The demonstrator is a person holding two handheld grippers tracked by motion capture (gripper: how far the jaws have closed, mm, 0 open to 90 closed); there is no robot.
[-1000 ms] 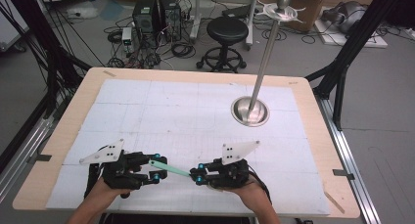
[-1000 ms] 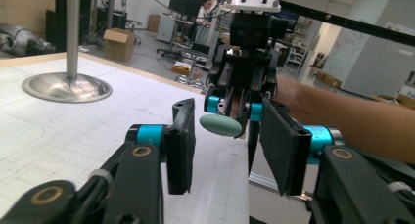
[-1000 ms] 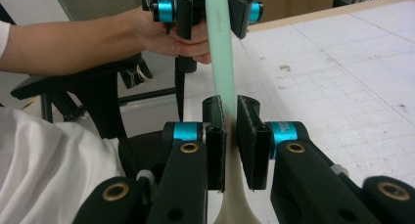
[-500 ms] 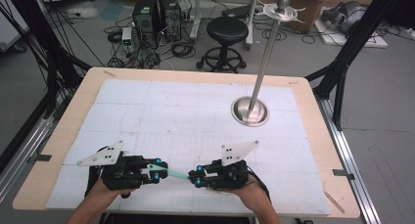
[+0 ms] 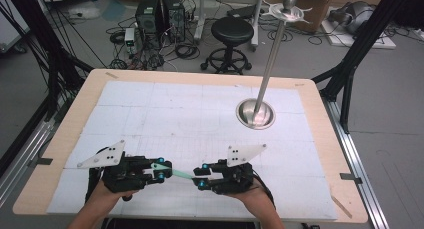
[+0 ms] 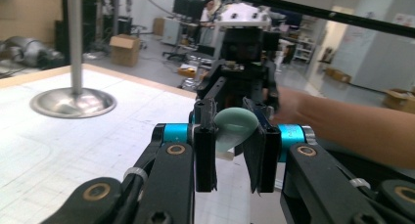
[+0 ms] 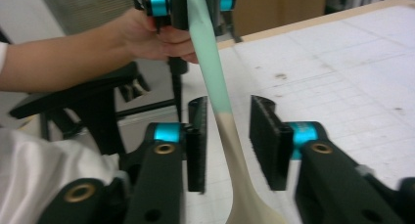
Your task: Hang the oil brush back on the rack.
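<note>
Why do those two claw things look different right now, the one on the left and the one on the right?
The left gripper is clamped on the green end of the spoon. The right gripper has its jaws apart, with the spoon's cream neck between them untouched. The left jaws have just been closing and the right jaws have just been opening. Both are black with blue joints, and they face each other along the same spoon.
</note>
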